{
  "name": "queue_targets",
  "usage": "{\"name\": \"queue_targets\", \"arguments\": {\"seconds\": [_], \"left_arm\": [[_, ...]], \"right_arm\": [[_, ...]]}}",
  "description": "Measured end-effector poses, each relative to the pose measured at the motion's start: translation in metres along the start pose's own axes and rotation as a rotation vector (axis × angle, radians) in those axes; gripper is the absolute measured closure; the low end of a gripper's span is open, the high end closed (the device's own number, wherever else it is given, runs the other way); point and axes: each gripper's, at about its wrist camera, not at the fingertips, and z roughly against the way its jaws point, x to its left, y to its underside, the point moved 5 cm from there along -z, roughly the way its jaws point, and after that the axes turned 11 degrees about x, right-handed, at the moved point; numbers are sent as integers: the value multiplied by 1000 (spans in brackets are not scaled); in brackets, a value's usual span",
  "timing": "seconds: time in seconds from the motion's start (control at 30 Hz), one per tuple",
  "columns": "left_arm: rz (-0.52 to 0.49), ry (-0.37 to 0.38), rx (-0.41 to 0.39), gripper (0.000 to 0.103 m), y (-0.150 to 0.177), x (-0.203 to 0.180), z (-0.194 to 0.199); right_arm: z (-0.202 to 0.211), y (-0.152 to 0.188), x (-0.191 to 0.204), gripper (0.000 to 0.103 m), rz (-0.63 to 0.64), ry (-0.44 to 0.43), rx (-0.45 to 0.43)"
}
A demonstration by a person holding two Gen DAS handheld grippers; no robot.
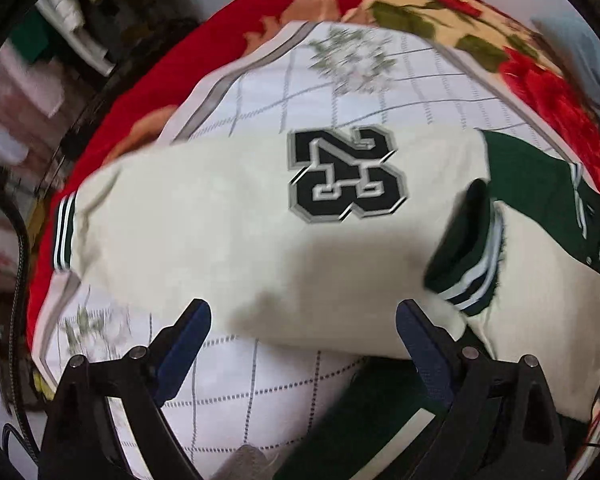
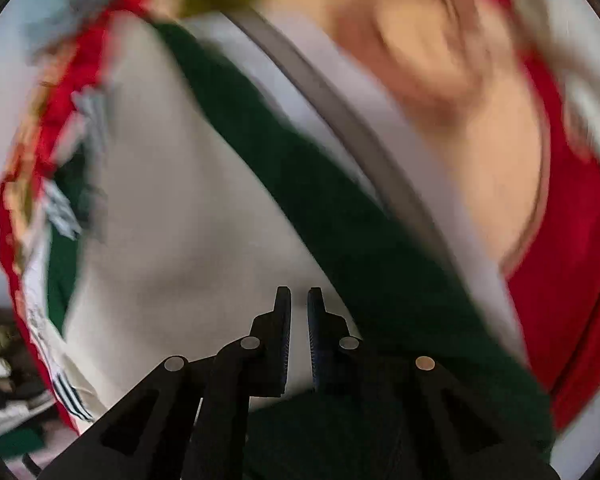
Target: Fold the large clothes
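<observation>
Fleecy cream jacket (image 1: 220, 216), ribbed striped green cuff (image 1: 466, 256), quilted checked sheet (image 1: 380, 96)

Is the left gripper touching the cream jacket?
Apart. The left wrist view shows the left gripper wide open, its fingers empty, with the jacket lying beyond them on the checked sheet.
</observation>
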Motion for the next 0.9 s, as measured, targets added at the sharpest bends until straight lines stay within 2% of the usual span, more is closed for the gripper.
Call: {"name": "queue_targets", "arguments": {"seconds": [0.07,0.2,0.3,0.37,0.4,0.5,0.6,0.67,0.73,0.8,0.9], "left_arm": [[41,-14,22,8,7,15,-7],[142,-30,41,8,12,51,-19],[197,-38,35,8,14,71,-26],[238,-12,48,8,18,82,-30],[260,3,55,8,21,87,-32],[311,54,76,8,30,99,-36],[384,111,80,8,36,118,-41],[437,154,79,8,35,131,-46],[532,219,79,9,31,151,-60],[633,256,67,9,24,174,-74],[739,290,70,10,11,200,-93]], "right_arm": [[17,-18,19,94,39,-23,-81],[-13,-67,45,95,22,-94,-99],[-72,-93,70,95,71,-29,-31],[-64,-93,82,90,94,-5,-65],[-57,-89,88,90,117,-28,-63],[-29,-59,100,85,150,-78,-76],[-10,-4,125,66,252,-83,-75],[-10,35,146,65,323,-124,-42],[-17,71,168,62,382,-144,13],[-35,103,193,52,430,-166,73],[-66,148,231,48,476,-186,153]]}}
